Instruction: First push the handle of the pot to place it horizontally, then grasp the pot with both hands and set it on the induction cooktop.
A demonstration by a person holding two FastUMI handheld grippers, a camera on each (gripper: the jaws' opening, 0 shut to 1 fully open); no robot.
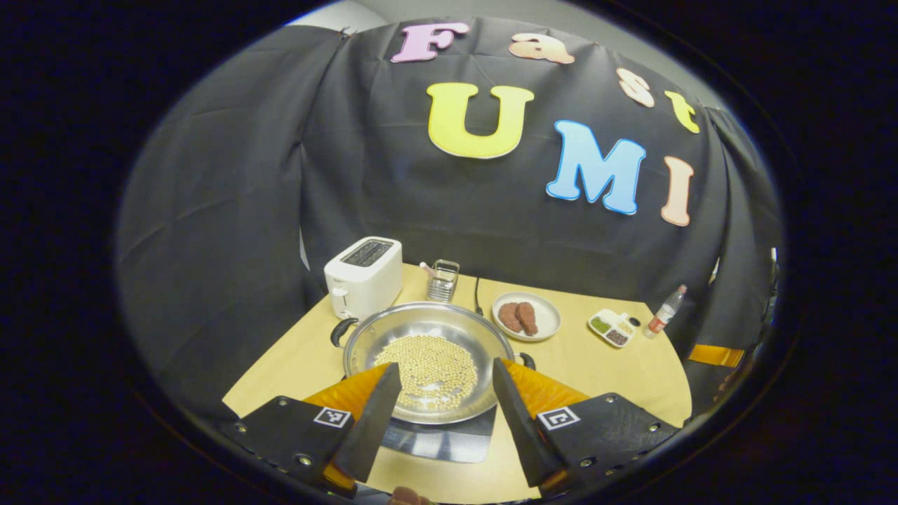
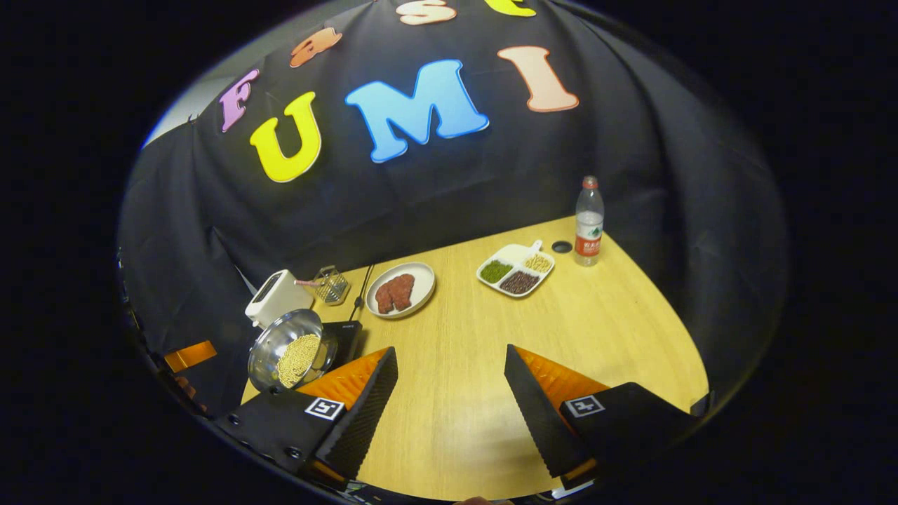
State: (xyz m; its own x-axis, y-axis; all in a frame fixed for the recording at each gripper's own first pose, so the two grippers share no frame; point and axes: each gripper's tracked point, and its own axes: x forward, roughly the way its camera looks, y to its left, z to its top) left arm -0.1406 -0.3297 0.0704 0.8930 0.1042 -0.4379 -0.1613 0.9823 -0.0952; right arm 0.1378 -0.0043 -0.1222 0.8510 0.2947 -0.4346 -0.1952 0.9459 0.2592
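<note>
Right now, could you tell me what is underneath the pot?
The pot sits on the dark induction cooktop, whose front edge shows below the rim. The rest of the cooktop's surface is hidden beneath the pot.

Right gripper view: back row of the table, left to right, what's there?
Toaster → wire basket → plate of brown patties → divided dish of beans → small dark cap → water bottle.

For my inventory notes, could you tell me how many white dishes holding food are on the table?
2: a round plate by the wire basket, and a divided dish beside the bottle.
</note>
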